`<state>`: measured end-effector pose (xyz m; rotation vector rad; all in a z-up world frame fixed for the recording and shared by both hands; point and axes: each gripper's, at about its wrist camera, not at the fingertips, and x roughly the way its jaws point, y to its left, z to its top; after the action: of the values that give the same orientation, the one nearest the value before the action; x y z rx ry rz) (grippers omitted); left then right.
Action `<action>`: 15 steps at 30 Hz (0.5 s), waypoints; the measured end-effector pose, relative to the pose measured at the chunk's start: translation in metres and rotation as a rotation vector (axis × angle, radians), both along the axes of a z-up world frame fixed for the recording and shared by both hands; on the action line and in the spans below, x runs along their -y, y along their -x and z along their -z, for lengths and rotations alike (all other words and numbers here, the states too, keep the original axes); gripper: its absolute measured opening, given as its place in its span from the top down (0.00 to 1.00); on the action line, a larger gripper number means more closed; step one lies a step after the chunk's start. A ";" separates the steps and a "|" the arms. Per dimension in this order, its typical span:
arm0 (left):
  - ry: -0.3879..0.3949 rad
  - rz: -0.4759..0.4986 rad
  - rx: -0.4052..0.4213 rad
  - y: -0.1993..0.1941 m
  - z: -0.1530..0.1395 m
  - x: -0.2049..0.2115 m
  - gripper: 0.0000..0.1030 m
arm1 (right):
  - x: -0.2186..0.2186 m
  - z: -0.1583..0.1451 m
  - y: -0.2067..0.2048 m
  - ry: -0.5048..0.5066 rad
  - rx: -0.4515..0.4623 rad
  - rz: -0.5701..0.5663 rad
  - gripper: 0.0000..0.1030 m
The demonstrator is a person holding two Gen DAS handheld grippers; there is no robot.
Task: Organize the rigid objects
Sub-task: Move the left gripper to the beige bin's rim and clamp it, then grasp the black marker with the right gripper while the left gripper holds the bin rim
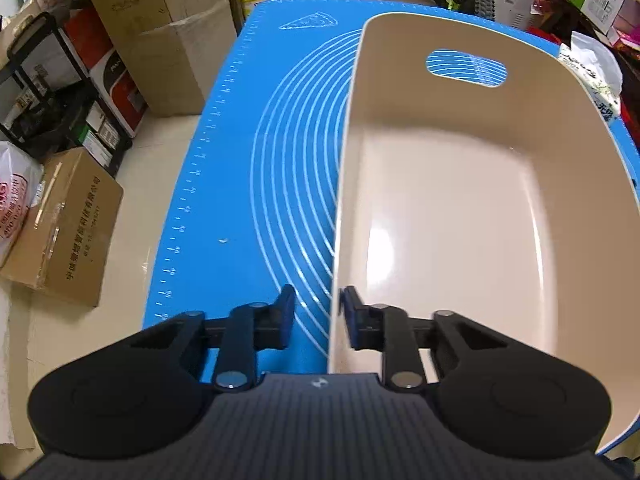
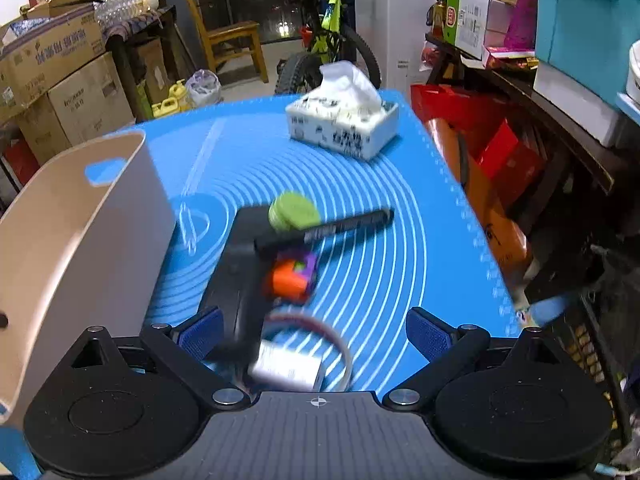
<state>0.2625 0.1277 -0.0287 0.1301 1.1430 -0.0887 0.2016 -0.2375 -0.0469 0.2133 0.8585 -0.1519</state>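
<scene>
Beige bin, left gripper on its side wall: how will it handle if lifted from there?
The bin looks empty, thin-walled plastic, so probably light and stiff. Gripped at one long wall by the left gripper, it will likely tilt away from the grip. Its glossy wall may slip between the pads.

The mat (image 1: 248, 184) is bright blue with thin white curved lines and little white ruler marks along its edge. The bin (image 1: 460, 208) is a soft cream colour, shiny inside. The left gripper (image 1: 317, 304) is black with dark blue pads. The right gripper (image 2: 314, 330) is black too, with blue pads (image 2: 426, 336) that have a tiny bumpy pattern. The tissue box (image 2: 344, 130) is white with black marks, and white tissue pokes out. The round lid (image 2: 294, 212) is light green. The marker (image 2: 324, 230) is black with white letters. The cube (image 2: 292, 276) is orange and purple with a bit of green.
</scene>
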 end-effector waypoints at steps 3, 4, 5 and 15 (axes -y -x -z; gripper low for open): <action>0.008 0.005 -0.004 0.000 0.001 0.002 0.85 | 0.015 -0.007 -0.013 0.002 0.025 0.020 0.05; 0.019 0.012 -0.008 0.000 0.001 0.003 0.93 | 0.021 -0.009 -0.017 0.000 0.032 0.034 0.05; 0.024 0.016 -0.010 0.001 0.001 0.003 0.94 | 0.028 -0.009 -0.022 -0.008 0.037 0.050 0.05; 0.023 0.012 -0.015 -0.001 0.003 0.004 0.94 | 0.073 0.013 -0.078 -0.148 -0.025 0.208 0.15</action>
<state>0.2631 0.1237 -0.0313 0.1167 1.1562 -0.1138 0.2795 -0.3102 -0.0603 0.4401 0.8724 -0.2859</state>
